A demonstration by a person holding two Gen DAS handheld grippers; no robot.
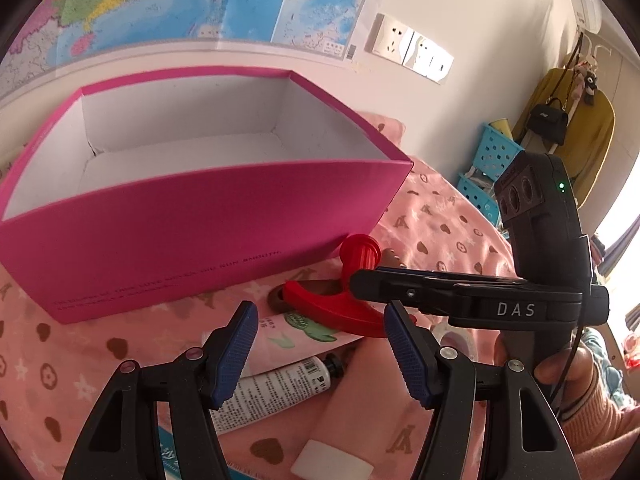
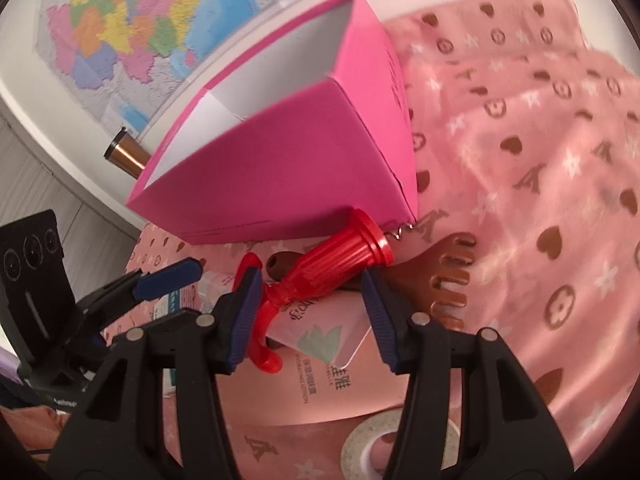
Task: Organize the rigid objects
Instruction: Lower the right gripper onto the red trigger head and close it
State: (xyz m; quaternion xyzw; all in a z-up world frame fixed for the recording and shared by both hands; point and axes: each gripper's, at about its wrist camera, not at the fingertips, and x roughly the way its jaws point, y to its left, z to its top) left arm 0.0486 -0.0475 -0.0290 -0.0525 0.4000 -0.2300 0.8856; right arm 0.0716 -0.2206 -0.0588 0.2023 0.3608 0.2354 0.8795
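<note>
- The pink box point(image 1: 192, 236) is sitting open and looking empty across the left and centre of the left wrist view, on the pink patterned bed cover point(image 1: 440, 224); in the right wrist view it is filling the upper centre.
- The left hand-held gripper point(image 1: 320, 356) is hovering at the bottom centre of its own view with its blue pads spread and nothing between them; below it a white tube with a black cap point(image 1: 280, 388) and a pink tube point(image 1: 352, 412) are lying on the cover.
- The red corkscrew point(image 1: 344, 300) is lying just beyond and slightly right of the left hand-held gripper, against the foot of the box's near wall.
- In the right wrist view the same corkscrew is running on a slant, from its curved handle at lower left up to its flared bell at upper right, where the metal spiral point(image 2: 400, 232) is poking out beside the box corner.
- The right hand-held gripper point(image 2: 308, 320) is straddling the corkscrew's narrow neck: the left pad is looking close to or touching the red plastic, the right pad is standing apart, so the jaws are parted and not yet pinching.
- A brown comb point(image 2: 444, 280), a pink lotion sachet point(image 2: 324, 344) and a tape roll point(image 2: 368, 452) are lying right and below.
- The right hand is appearing the nearer one; its closing line is crossing the long axis, which suits a grasp.
</note>
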